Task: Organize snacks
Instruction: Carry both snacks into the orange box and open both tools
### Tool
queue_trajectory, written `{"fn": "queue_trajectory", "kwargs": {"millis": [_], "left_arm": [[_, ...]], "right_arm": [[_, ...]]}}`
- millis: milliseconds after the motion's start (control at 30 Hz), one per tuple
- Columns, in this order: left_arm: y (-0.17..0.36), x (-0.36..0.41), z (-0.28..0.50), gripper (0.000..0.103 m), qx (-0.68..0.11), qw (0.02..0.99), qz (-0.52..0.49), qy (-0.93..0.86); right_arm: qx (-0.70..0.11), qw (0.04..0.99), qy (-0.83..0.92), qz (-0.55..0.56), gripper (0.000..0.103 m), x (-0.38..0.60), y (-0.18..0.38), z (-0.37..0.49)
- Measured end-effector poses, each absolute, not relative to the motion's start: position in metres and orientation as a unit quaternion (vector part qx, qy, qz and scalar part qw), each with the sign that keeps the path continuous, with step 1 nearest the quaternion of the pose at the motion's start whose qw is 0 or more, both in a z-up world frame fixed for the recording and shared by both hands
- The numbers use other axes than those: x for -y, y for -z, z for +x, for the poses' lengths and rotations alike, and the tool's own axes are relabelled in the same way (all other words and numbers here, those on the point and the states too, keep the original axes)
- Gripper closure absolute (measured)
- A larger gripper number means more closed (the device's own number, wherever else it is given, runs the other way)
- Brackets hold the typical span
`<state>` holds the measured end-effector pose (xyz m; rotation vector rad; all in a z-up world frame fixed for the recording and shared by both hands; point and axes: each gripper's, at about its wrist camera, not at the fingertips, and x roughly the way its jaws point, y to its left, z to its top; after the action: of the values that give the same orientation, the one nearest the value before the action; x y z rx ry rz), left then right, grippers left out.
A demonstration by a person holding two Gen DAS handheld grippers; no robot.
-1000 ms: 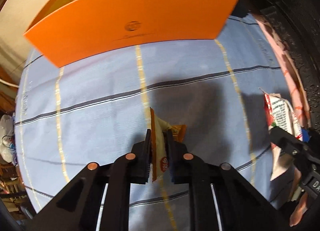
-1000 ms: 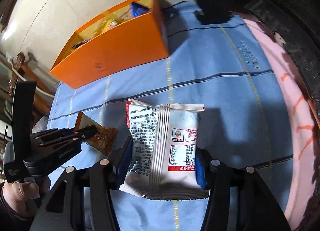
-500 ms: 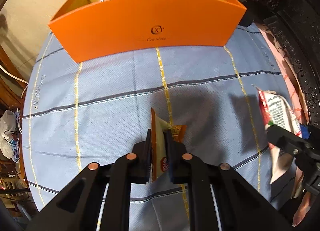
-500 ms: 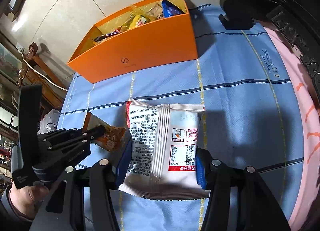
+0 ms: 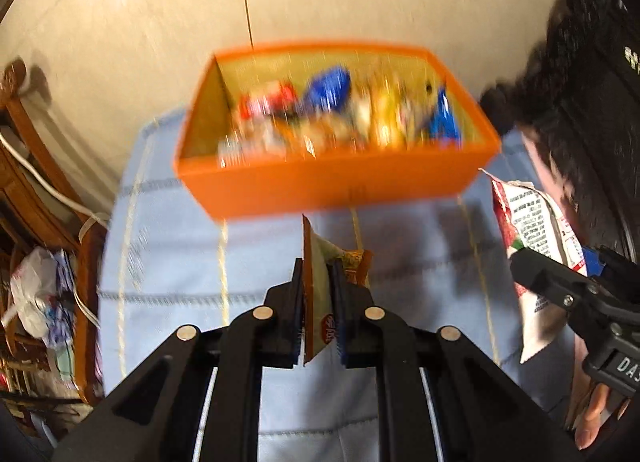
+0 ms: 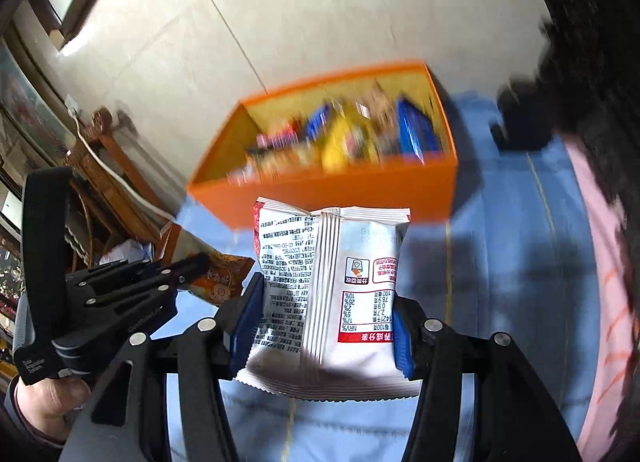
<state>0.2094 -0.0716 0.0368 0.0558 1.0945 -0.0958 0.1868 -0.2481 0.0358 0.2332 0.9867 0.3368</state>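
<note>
- the left hand-held gripper [image 5: 318, 304] is clamped on a small orange-and-cream snack packet [image 5: 320, 282], held on edge so its thin side runs straight ahead between the jaws.
- the right hand-held gripper [image 6: 320, 322] is clamped across the width of a larger white snack bag [image 6: 332, 294]; the bag stands flat-faced to the camera, printed back showing, its top seam pointing forward.
- both packets hang in the air above the blue striped cloth [image 5: 168, 262] on the worktop, touching nothing but the jaws.
- the orange box [image 5: 332, 186] lies dead ahead of both grippers and below them, its open top visible with blurred snacks [image 5: 340, 118] already inside; its long axis runs left to right across the view.
- in the left wrist view the small packet's tip sits just short of the box's near wall, so i judge the left side slightly nearer.
- the next move likely calls for carrying forward over the near wall before letting go.
</note>
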Motion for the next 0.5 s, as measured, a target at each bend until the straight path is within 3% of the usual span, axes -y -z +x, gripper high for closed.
{"fn": "queue_trajectory", "kwargs": {"millis": [233, 433, 467, 500], "left_arm": [[-0.082, 0.064, 0.281, 0.091, -0.480, 0.877, 0.026, 0.023], [-0.066, 0.065, 0.340, 0.091, -0.493, 0.870, 0.015, 0.011], [-0.061, 0.064, 0.345, 0.088, -0.498, 0.867, 0.011, 0.008], [-0.057, 0.062, 0.351, 0.071, -0.503, 0.864, 0.006, 0.005]], "right_arm": [[-0.421, 0.891, -0.147, 0.088, 0.045, 0.235, -0.075, 0.262], [-0.444, 0.886, -0.109, 0.083, 0.042, 0.230, -0.057, 0.328], [-0.449, 0.884, -0.104, 0.080, 0.040, 0.230, -0.052, 0.334], [-0.453, 0.882, -0.097, 0.081, 0.037, 0.230, -0.048, 0.340]]}}
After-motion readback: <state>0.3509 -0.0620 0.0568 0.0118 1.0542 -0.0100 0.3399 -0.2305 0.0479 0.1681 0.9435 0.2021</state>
